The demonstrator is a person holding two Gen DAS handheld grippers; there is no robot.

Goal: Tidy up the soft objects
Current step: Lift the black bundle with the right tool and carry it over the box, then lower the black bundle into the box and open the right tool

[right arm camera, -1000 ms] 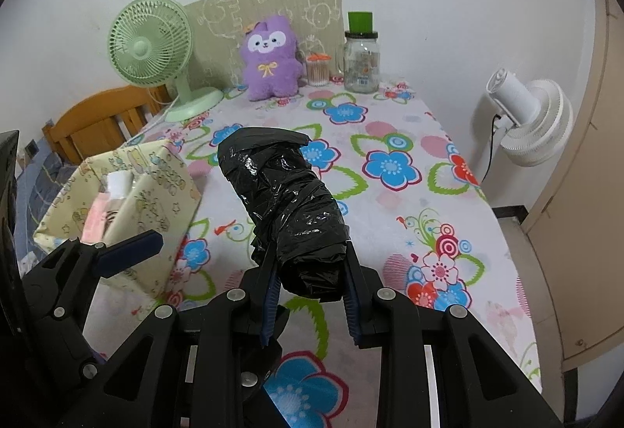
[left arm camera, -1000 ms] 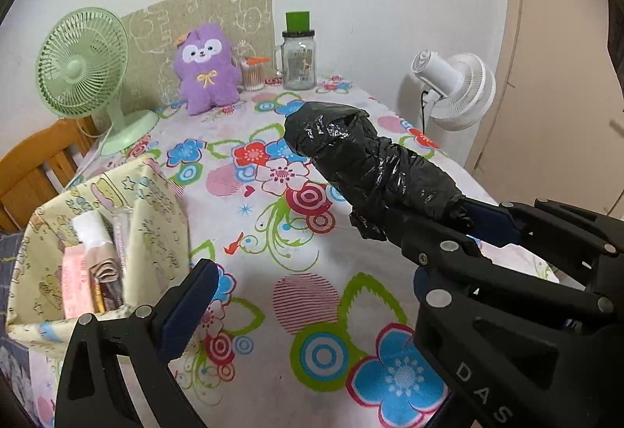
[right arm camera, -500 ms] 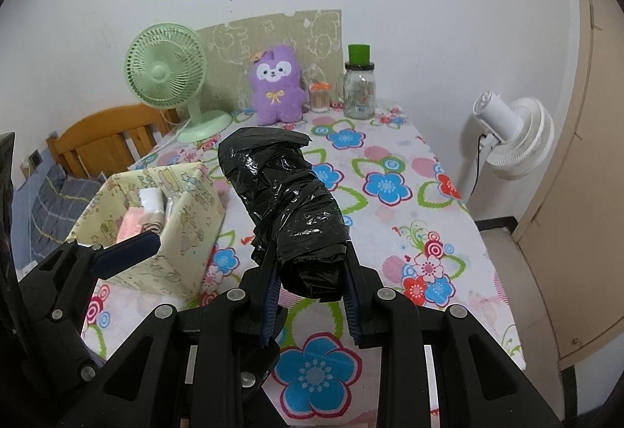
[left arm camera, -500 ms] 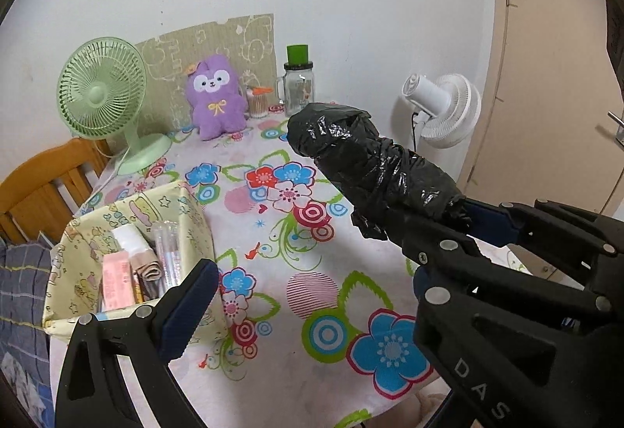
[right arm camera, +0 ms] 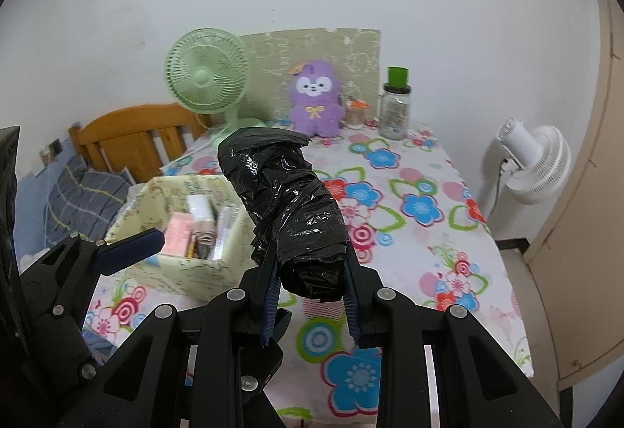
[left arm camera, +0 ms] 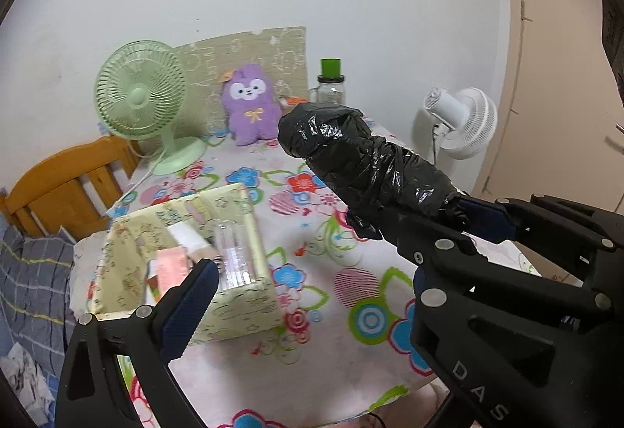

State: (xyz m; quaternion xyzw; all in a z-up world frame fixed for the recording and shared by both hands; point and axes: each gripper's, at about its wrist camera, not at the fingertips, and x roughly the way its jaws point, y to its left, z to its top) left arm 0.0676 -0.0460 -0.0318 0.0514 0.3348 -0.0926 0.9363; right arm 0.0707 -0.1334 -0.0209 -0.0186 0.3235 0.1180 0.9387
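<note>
A black plastic-wrapped roll (right arm camera: 286, 201) sticks up and away from my right gripper (right arm camera: 308, 260), which is shut on its near end above the flowered tablecloth (right arm camera: 421, 209). In the left wrist view the same black roll (left arm camera: 362, 162) reaches in from the right, held by the right gripper (left arm camera: 448, 209). My left gripper (left arm camera: 312, 276) stands wide open with nothing between its fingers, above a yellow patterned fabric box (left arm camera: 241, 295). That box (right arm camera: 183, 272) holds several small items. A purple plush toy (right arm camera: 314, 98) sits at the table's far end.
A green desk fan (left arm camera: 140, 96) and a glass jar with a green lid (left arm camera: 329, 84) stand at the back by a patterned board. A white fan (left arm camera: 460, 119) is off the table's right side. A wooden headboard (left arm camera: 58, 186) and blue bedding lie left.
Both grippers have risen and drawn back from the table, which now looks lower and farther. The fabric box shows more fully. The right gripper's hold on the roll is unchanged.
</note>
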